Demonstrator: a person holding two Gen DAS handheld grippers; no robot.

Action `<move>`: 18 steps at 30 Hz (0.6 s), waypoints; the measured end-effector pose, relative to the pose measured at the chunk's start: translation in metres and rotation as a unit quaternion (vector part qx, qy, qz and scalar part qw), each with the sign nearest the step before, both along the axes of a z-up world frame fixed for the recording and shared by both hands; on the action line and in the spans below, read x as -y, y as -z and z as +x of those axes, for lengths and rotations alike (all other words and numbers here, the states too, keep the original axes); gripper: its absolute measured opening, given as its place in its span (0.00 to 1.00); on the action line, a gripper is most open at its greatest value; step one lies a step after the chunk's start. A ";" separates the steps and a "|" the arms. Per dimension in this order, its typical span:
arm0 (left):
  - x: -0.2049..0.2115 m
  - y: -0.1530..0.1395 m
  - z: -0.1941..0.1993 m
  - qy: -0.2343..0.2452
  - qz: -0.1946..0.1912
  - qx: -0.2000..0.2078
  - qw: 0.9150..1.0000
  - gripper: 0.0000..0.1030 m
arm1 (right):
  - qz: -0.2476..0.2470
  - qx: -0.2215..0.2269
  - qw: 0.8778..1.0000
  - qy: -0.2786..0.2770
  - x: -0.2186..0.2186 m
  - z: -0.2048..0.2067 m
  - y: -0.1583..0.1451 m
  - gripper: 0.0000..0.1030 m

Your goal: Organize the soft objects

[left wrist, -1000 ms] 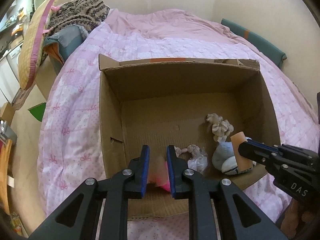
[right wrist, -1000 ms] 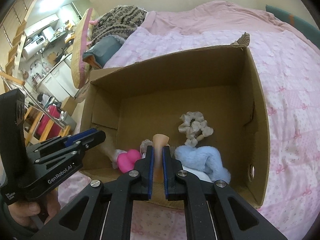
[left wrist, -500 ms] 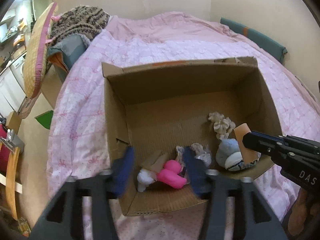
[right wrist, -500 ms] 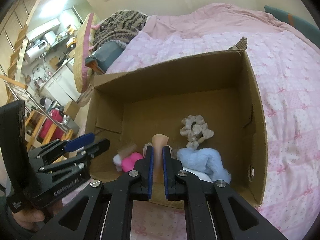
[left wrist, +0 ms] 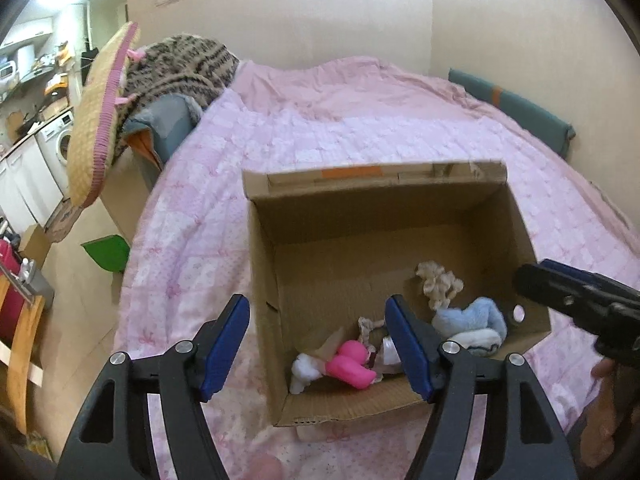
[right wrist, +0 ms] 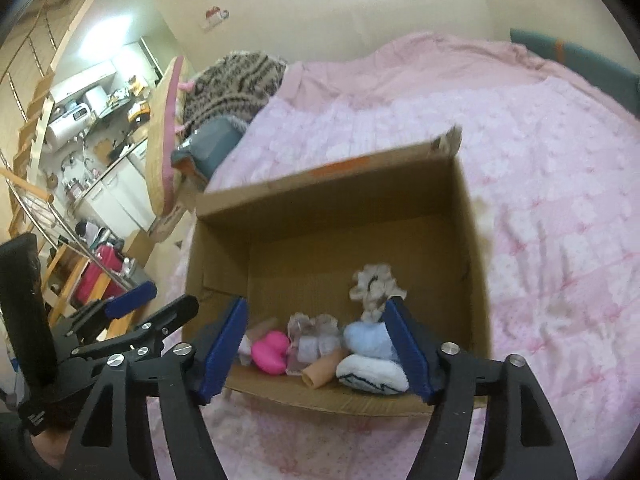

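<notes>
An open cardboard box (left wrist: 264,280) sits on a pink quilted bedspread (left wrist: 360,136), and all the soft items lie clustered along its near wall. The left gripper (left wrist: 318,346) hangs above the box's near-left corner with its blue-padded jaws spread wide and nothing between them; one pad sits outside the left wall, the other over the box interior. The right gripper (right wrist: 316,346) is likewise spread wide and empty, held over the near edge of the box. Inside, a bright pink plush toy (right wrist: 271,350) lies at the left of the cluster, with a small white fluffy piece (left wrist: 304,368) touching it on the side nearer the left wall. Just beside the pink toy is a crinkled clear-wrapped item (right wrist: 314,338), and in front of that a tan tube-shaped piece (right wrist: 322,370) lies tilted on the box floor. To the right, a light blue fuzzy cloth (right wrist: 366,338) rests against a folded white fabric with dark stitching (right wrist: 372,372). A beige ruffled scrunchie (right wrist: 376,284) lies a little farther into the box, just behind the blue cloth. At the head of the bed, a striped knit blanket (left wrist: 180,64) is piled beside an upright woven cushion with pink trim (left wrist: 100,120).
</notes>
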State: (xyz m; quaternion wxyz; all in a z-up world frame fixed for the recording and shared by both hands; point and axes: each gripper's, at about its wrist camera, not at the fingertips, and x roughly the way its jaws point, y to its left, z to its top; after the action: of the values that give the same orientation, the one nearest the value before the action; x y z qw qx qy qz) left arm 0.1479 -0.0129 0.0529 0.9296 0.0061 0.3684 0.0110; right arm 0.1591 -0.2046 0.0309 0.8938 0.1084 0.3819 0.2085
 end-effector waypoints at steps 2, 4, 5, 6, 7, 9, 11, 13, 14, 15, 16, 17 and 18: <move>-0.004 -0.011 -0.007 -0.008 -0.001 0.014 1.000 0.66 | -0.006 0.017 1.000 0.012 0.007 -0.008 -0.013 0.80; -0.009 -0.022 -0.015 -0.012 -0.014 0.025 1.000 0.73 | -0.009 0.028 0.999 0.025 0.012 -0.016 -0.024 0.91; -0.011 -0.026 -0.020 -0.013 -0.021 0.030 0.999 0.77 | -0.007 0.032 0.999 0.029 0.016 -0.020 -0.029 0.95; -0.013 -0.030 -0.025 -0.016 -0.026 0.035 0.999 0.84 | -0.004 0.034 0.999 0.030 0.019 -0.025 -0.032 0.98; -0.016 -0.033 -0.029 -0.020 -0.028 0.039 0.999 0.87 | -0.007 0.036 0.999 0.032 0.020 -0.029 -0.034 0.98; -0.018 -0.038 -0.038 -0.026 -0.036 0.041 0.998 0.88 | -0.015 0.040 0.999 0.033 0.021 -0.038 -0.039 0.98; -0.018 -0.042 -0.046 -0.026 -0.039 0.043 0.998 0.90 | -0.025 0.053 0.998 0.039 0.022 -0.048 -0.042 0.98; -0.018 -0.045 -0.056 -0.027 -0.038 0.049 0.998 0.95 | -0.026 0.070 0.996 0.052 0.023 -0.058 -0.045 1.00; -0.018 -0.046 -0.061 -0.028 -0.035 0.053 0.998 0.95 | -0.025 0.076 0.995 0.056 0.024 -0.062 -0.046 1.00; -0.019 -0.046 -0.065 -0.028 -0.035 0.057 0.997 0.97 | -0.027 0.081 0.995 0.058 0.023 -0.066 -0.046 1.00; -0.019 -0.046 -0.069 -0.024 -0.039 0.062 0.997 0.99 | -0.031 0.083 0.994 0.060 0.022 -0.069 -0.045 1.00; -0.021 -0.046 -0.072 -0.022 -0.043 0.064 0.997 1.00 | -0.036 0.083 0.994 0.061 0.021 -0.071 -0.043 1.00; -0.023 -0.045 -0.076 -0.020 -0.048 0.067 0.996 1.00 | -0.041 0.082 0.994 0.060 0.019 -0.071 -0.041 1.00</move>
State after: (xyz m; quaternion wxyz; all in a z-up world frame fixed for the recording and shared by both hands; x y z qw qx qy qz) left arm 0.0723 0.0099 0.0981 0.9510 -0.0466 0.3053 0.0127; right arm 0.0877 -0.2240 0.0718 0.9367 0.0769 0.3081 0.1471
